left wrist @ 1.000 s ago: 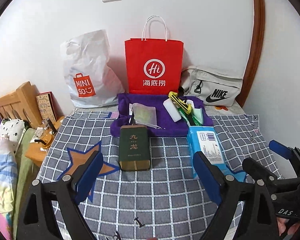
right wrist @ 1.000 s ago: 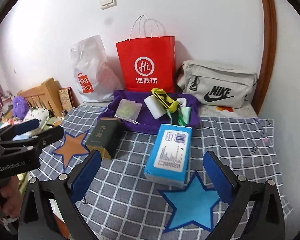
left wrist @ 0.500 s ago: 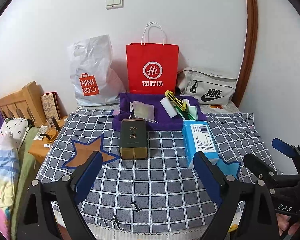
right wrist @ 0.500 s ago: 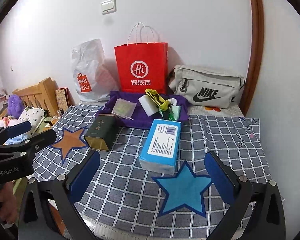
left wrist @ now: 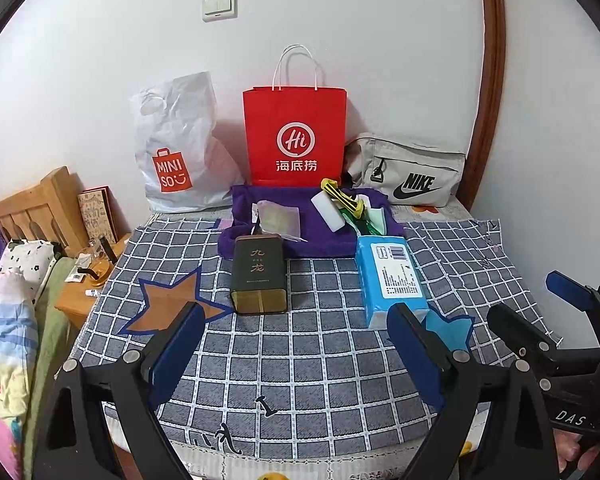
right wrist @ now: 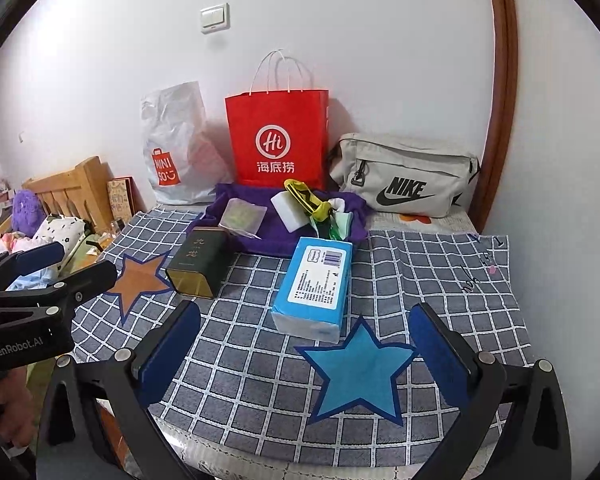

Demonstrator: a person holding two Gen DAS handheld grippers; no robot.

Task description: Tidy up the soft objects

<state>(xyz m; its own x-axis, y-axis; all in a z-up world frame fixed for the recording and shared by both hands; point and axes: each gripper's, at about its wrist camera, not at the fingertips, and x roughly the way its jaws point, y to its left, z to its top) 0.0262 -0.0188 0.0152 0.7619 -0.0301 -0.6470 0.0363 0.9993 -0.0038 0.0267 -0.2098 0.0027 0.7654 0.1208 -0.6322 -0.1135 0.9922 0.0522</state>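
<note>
Left of the blue tissue pack (right wrist: 314, 280) lies a green tin (right wrist: 198, 266). The pack looks light and squashy; I'd pinch its long sides. Both the left gripper (left wrist: 296, 344) and right gripper (right wrist: 306, 344) gape wide, empty, above the checked cloth (right wrist: 420, 280); bags line the wall behind.

A blue tissue pack (right wrist: 314, 286) lies flat, label up, on the checked cloth (right wrist: 420, 280), its near end just beyond a blue star patch (right wrist: 358, 378). Behind it, a purple towel (right wrist: 268, 232) lies rumpled, carrying a white sponge block (right wrist: 290, 210), a clear pouch (right wrist: 243, 216) and yellow-green items (right wrist: 312, 204).
</note>
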